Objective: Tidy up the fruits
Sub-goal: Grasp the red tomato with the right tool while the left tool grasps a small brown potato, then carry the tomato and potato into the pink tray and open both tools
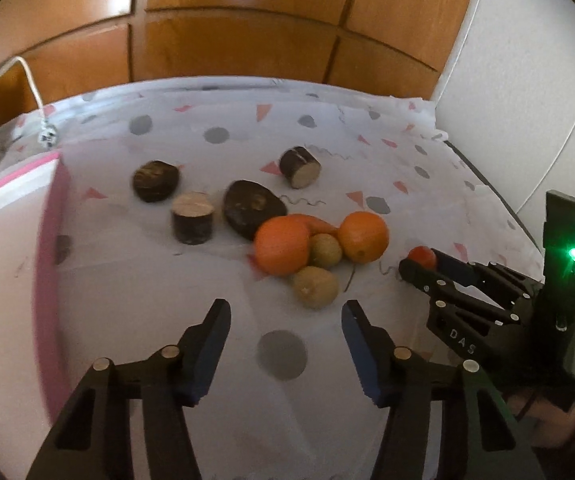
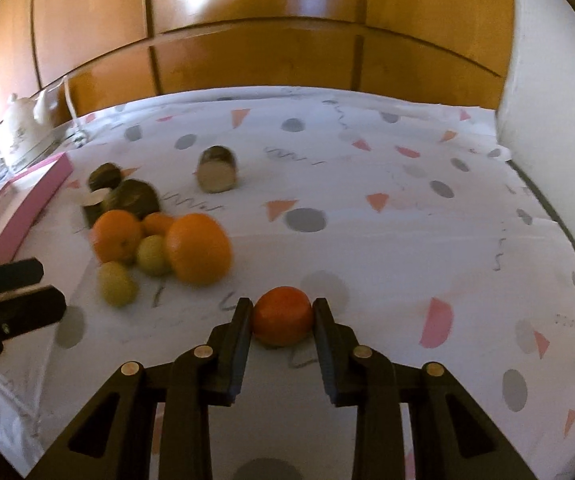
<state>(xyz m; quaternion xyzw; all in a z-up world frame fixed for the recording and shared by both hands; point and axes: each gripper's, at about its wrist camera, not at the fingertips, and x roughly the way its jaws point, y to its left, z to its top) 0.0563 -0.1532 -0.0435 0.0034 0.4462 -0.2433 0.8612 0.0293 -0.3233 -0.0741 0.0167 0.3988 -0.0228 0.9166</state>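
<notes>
My right gripper (image 2: 282,318) is shut on a small red-orange tomato (image 2: 282,316), low over the patterned tablecloth (image 2: 387,232); it also shows in the left wrist view (image 1: 421,266) at the right, with the tomato (image 1: 422,257) at its tips. My left gripper (image 1: 285,312) is open and empty, just short of a kiwi (image 1: 314,286). Behind that kiwi lie two oranges (image 1: 281,246) (image 1: 363,236), a second kiwi (image 1: 325,249) and a carrot (image 1: 319,224), bunched together. The same pile shows in the right wrist view (image 2: 197,248).
Several dark brown cut root pieces (image 1: 192,218) (image 1: 253,208) (image 1: 156,181) (image 1: 300,167) lie behind the fruit. A pink-edged box (image 1: 49,240) stands at the left. A white teapot (image 2: 21,128) sits at the far left edge. Wooden panels (image 1: 239,40) back the table.
</notes>
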